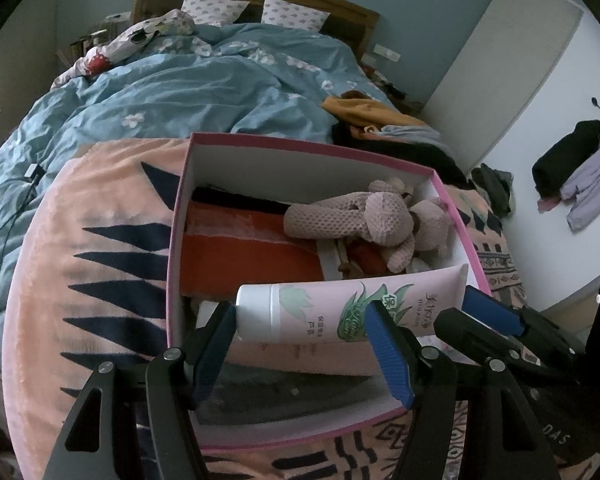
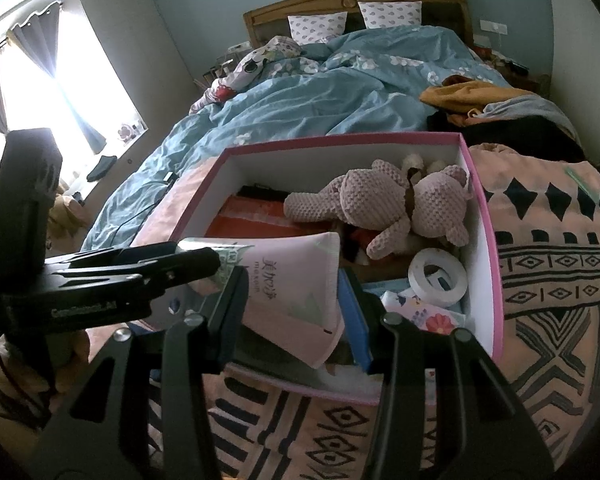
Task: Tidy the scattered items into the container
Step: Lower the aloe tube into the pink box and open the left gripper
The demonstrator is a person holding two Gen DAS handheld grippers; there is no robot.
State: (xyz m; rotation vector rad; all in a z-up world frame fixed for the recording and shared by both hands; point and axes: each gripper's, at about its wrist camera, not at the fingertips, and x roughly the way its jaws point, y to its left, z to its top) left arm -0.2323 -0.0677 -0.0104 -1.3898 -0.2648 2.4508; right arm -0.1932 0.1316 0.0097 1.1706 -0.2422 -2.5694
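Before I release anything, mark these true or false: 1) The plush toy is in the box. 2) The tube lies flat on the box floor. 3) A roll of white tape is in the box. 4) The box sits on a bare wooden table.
1) True: the plush toy lies inside the pink box.
2) False: the tube is up over the box's near edge, between the fingers of the right gripper.
3) True: the tape roll lies near the right wall.
4) False: the box rests on a peach patterned blanket on the bed.
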